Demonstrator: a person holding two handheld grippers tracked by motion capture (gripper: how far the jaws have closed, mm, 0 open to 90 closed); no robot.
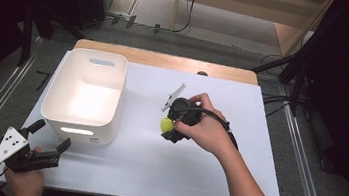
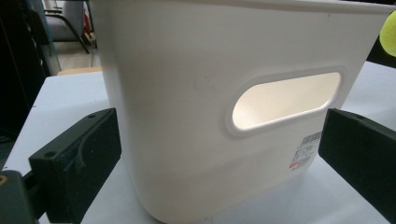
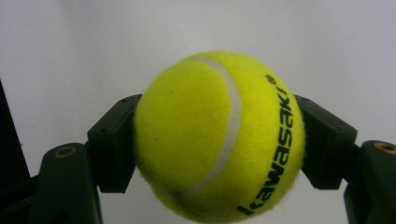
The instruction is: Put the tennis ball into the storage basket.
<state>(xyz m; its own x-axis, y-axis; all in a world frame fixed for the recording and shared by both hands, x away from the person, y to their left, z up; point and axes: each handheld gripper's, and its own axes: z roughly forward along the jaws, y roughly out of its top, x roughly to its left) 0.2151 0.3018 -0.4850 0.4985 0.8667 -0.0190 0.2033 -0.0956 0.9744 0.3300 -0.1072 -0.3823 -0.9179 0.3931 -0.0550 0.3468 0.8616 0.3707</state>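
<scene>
Left gripper [image 1: 50, 151]: jaws spread, nothing between them, facing the white plastic bin [image 1: 85, 98] at its near wall. Right gripper [image 1: 171, 126]: jaws pinching the fuzzy yellow-green tennis ball [image 3: 219, 135], apparently just clear of the white tabletop [image 1: 153, 171]. Bin lies leftward of the ball; right hand carries.

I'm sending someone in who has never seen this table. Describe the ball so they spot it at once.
Start at the white bin on the left of the white table. To its right, a hand holds the right gripper, its jaws clamped on the tennis ball. It is the one bright yellow-green thing here, fuzzy, with a white seam and black "kawasaki" lettering.
</scene>
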